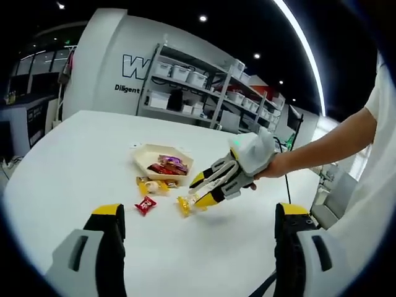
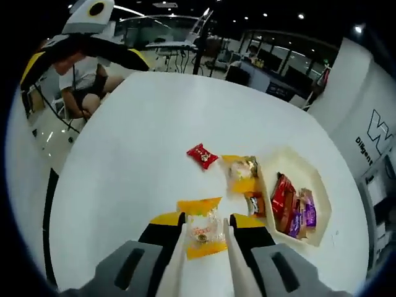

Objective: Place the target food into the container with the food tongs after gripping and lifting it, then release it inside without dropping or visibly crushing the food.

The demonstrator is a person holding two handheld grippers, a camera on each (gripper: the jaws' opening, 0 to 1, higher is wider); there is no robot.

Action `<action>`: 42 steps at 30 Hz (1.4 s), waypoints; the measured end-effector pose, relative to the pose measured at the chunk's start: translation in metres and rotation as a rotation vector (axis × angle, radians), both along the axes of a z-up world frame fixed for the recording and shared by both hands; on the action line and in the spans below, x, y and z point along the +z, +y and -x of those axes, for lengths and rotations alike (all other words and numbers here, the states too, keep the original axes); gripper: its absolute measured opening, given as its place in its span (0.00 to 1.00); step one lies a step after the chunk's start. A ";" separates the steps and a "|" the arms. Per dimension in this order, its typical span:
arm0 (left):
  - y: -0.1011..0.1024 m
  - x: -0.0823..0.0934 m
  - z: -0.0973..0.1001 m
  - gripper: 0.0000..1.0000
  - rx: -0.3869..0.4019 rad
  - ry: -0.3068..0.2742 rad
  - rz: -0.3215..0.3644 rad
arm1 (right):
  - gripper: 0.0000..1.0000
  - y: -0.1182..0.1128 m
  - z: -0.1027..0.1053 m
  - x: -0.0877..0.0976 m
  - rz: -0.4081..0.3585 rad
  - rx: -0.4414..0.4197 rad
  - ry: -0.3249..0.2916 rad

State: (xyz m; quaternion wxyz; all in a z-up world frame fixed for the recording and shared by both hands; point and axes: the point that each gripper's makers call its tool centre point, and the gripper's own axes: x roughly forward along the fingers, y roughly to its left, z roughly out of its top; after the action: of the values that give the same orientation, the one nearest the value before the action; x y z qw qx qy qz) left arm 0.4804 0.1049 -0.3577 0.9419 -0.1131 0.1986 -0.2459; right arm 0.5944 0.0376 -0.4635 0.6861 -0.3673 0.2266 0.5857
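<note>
Nearest in the right gripper view, the right gripper (image 2: 205, 230) carries pale food tongs (image 2: 179, 260) on its jaws, and the two tong blades straddle a yellow-wrapped snack (image 2: 203, 230) lying on the white table (image 2: 136, 142); whether the blades already pinch the wrapper or only bracket it cannot be told from here. In the left gripper view the left gripper (image 1: 198, 216) hovers with its jaws wide apart and nothing between them, well back from the work. To do the grip well, the blades should probably close on the packet's thicker middle rather than its crimped ends, with only enough squeeze to hold, and the lift should go straight up before swinging toward the container so the packet neither slips nor crumples. Just beyond the gripped snack, toward the container, lie another yellow packet (image 2: 242, 173) and a small dark one (image 2: 254, 204), close against the container's wall; a red candy (image 2: 202, 156) sits farther from it. The cream container (image 2: 281, 162), shallow and angular, holds several red and purple wrapped sweets (image 2: 292, 207) with bare floor left at one end, which looks like the safest spot for release.
</note>
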 end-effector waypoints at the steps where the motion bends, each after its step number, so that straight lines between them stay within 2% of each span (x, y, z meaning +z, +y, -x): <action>1: 0.000 0.000 0.000 0.98 0.002 0.001 0.002 | 0.25 0.001 -0.001 -0.001 0.000 -0.002 0.008; 7: 0.002 0.000 0.000 0.97 0.008 0.005 0.004 | 0.24 0.001 0.000 -0.003 0.003 -0.011 0.029; 9: 0.003 0.000 -0.001 0.97 0.012 0.005 0.006 | 0.24 0.001 -0.003 -0.005 0.003 -0.037 0.067; 19: 0.003 0.001 -0.007 0.97 0.014 0.002 0.010 | 0.19 0.002 -0.002 -0.010 0.023 -0.073 0.133; 21: 0.003 0.001 -0.007 0.97 0.015 0.004 0.009 | 0.18 0.000 -0.001 -0.012 0.020 -0.163 0.216; 22: 0.003 0.000 -0.008 0.97 0.016 0.003 0.007 | 0.17 0.001 -0.003 -0.011 0.013 -0.175 0.237; 23: 0.003 0.000 -0.008 0.97 0.018 -0.001 0.005 | 0.17 0.000 -0.006 -0.011 0.014 -0.167 0.221; 28: 0.003 0.001 -0.010 0.97 0.021 -0.001 0.011 | 0.17 -0.002 -0.009 -0.010 -0.010 -0.205 0.249; 32: 0.003 0.001 -0.012 0.97 0.020 0.000 0.013 | 0.17 -0.007 -0.008 -0.007 -0.008 -0.198 0.234; 34: 0.003 0.002 -0.013 0.97 0.019 -0.003 0.014 | 0.18 -0.006 -0.010 0.000 -0.042 -0.217 0.245; 42: -0.003 0.003 -0.015 0.97 0.002 -0.005 0.012 | 0.18 0.001 -0.027 0.038 -0.150 -0.249 0.213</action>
State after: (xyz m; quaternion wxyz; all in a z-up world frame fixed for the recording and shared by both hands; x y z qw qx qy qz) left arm 0.4950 0.1018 -0.3544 0.9419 -0.1182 0.1949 -0.2466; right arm 0.6219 0.0387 -0.4259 0.7507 -0.2199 0.2975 0.5473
